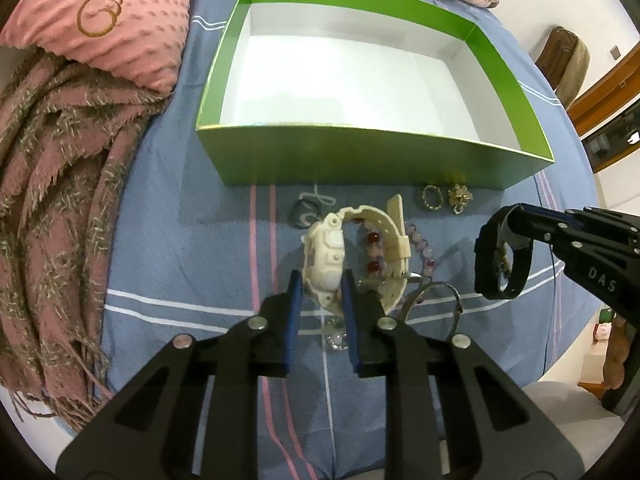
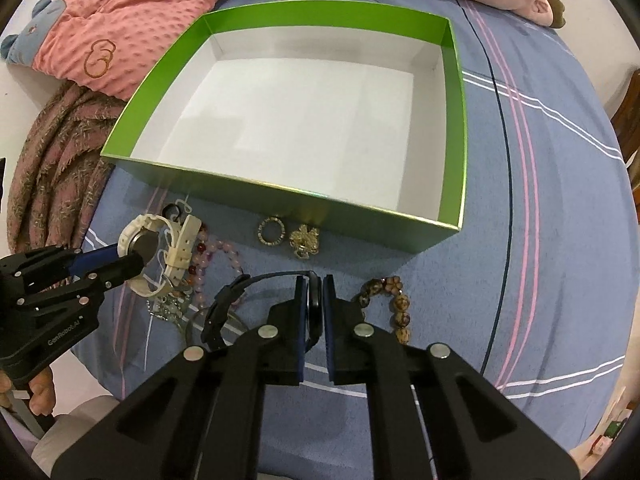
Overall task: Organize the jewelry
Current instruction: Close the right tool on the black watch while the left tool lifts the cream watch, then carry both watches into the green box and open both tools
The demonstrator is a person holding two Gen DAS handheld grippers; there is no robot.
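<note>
At the far left of the left wrist view lie a fringed pink scarf (image 1: pixel 52 208) and a dotted pink pillow (image 1: pixel 120 16), both clear of my work. Moving right, my left tool (image 1: pixel 320 292) has its blue pads closed on the case of the white watch (image 1: pixel 324 256), low centre of that frame; the strap curls over a pink-and-red bead bracelet (image 1: pixel 376 252), so I judge the lift should go straight up to avoid dragging beads along. A thin metal bangle (image 1: pixel 436 300) lies just beside it on the blue striped bedsheet (image 1: pixel 180 240).

Above, filling the upper middle, sits the green box (image 1: pixel 360 160), white inside and with nothing in it that I can see. Both watches belong there. I'd carry each one over the near wall high enough to clear the rim, then release low so nothing bounces.

In the right wrist view, a gold ring (image 2: pixel 272 231) and a gold brooch (image 2: pixel 305 240) rest just in front of the box wall, centre frame. Below them my right tool (image 2: pixel 315 304) is clamped on the band of the black watch (image 2: pixel 314 300); its loose strap end hangs left. To the right lies a brown bead bracelet (image 2: pixel 394 304), untouched.
</note>
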